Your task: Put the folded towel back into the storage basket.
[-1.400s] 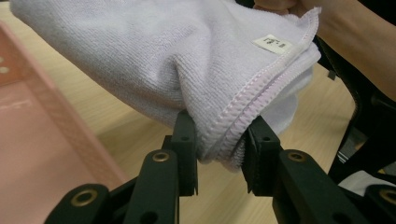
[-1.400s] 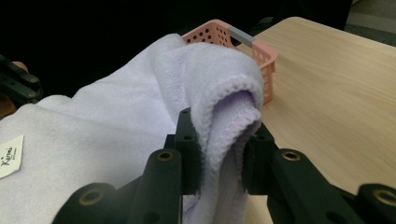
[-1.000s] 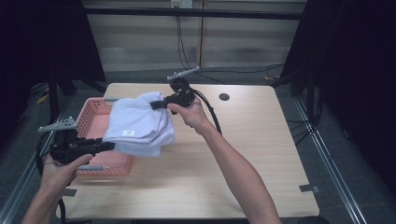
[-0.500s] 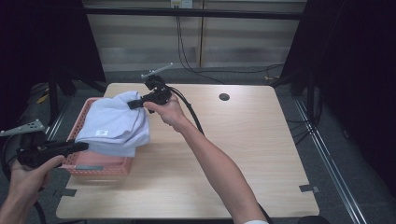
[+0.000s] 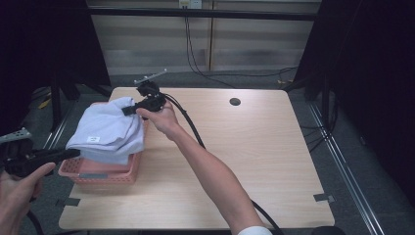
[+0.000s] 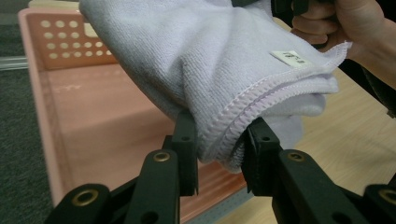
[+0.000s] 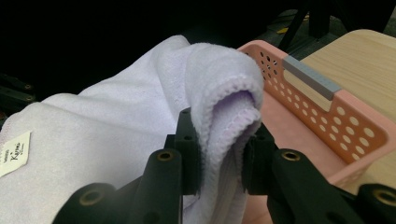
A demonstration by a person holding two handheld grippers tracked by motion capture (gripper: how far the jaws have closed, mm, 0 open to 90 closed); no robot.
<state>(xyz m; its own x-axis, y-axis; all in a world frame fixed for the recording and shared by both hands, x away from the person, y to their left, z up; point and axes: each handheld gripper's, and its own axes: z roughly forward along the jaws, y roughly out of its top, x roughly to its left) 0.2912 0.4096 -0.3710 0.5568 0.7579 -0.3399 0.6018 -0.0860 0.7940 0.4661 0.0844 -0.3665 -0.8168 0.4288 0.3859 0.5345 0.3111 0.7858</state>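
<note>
Our towel (image 5: 110, 132) has slid left over the basket (image 5: 105, 172). Both grippers (image 5: 73, 152) (image 5: 128, 110) pinch it tight; a droopy side may snag the rim.

One folded lavender towel (image 5: 110, 132) and one pink perforated basket (image 5: 105, 171) sit at one wooden table (image 5: 254, 161). Two black grippers, left (image 5: 73, 153) and right (image 5: 126, 110), are in two hands. The towel carries one white label (image 5: 93, 139).

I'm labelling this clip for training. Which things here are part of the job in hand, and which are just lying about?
In the job:
- folded towel, held over the basket
- pink basket
- left gripper, clamped on the towel
- right gripper, clamped on the towel

Lying about:
- table
- floor cables
</note>
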